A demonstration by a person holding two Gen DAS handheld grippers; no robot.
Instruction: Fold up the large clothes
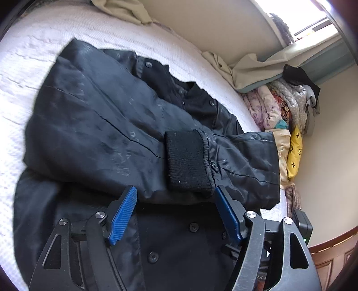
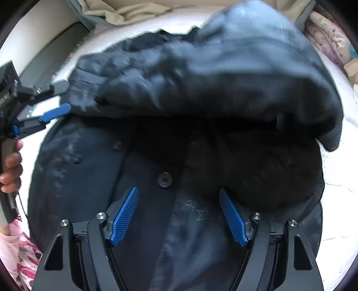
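Observation:
A large black jacket [image 1: 94, 125] lies on a white bedspread [image 1: 26, 67]. One sleeve is folded across its front, and the ribbed knit cuff [image 1: 188, 161] rests near the buttons. My left gripper [image 1: 175, 190] is open and empty, its blue pads just short of the cuff. In the right wrist view the jacket [image 2: 143, 201] fills the frame, with a folded part [image 2: 223, 73] lying blurred over its upper half. My right gripper [image 2: 179, 192] is open and empty above the button placket. The left gripper also shows in the right wrist view [image 2: 60, 98], at the jacket's left edge.
Beige bedding [image 1: 125, 9] is bunched at the head of the bed. A pile of patterned quilts and clothes [image 1: 286, 103] and a yellow pillow [image 1: 295, 152] sit at the bed's right side against the wall. A hand [image 2: 11, 170] grips the left gripper's handle.

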